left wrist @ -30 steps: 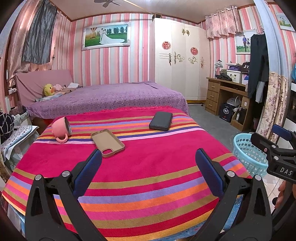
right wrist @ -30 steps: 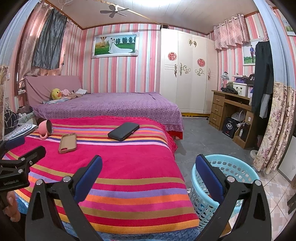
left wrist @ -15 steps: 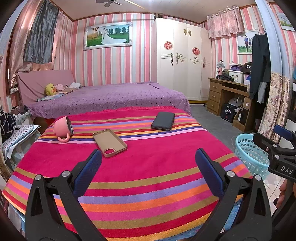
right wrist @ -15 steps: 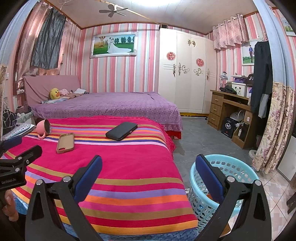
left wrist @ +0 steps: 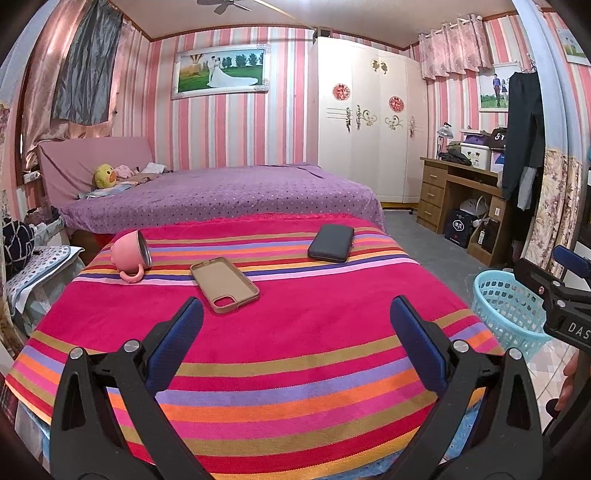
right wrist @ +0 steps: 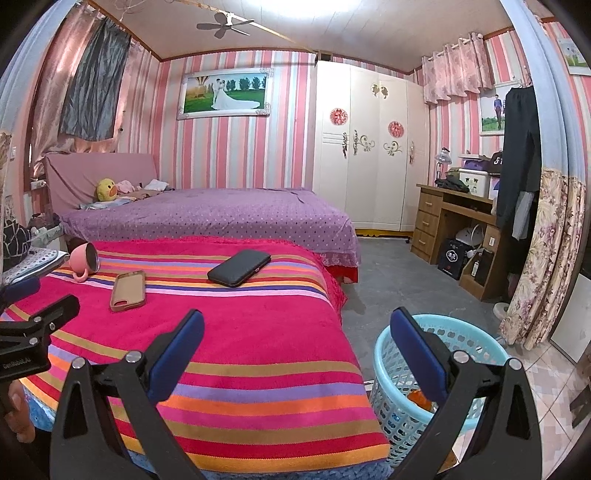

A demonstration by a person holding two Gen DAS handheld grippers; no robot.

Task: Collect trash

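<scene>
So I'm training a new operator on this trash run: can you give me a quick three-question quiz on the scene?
1. True or false: the pink mug stands upright.
2. Which lies nearest the left gripper: A) mug, B) phone case, C) black wallet?
3. Fill in: the basket stands on the ____.

Key: 1 false, it lies on its side. 2 B. 3 floor, beside the striped blanket.

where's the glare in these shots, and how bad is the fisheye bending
Right wrist view: the ceiling light blows out to white above the fan. Left wrist view: no blown-out patch, even light and soft shadows on the striped blanket. Both views: straight lines bow near the edges, such as the curtain, and the corners go black.
</scene>
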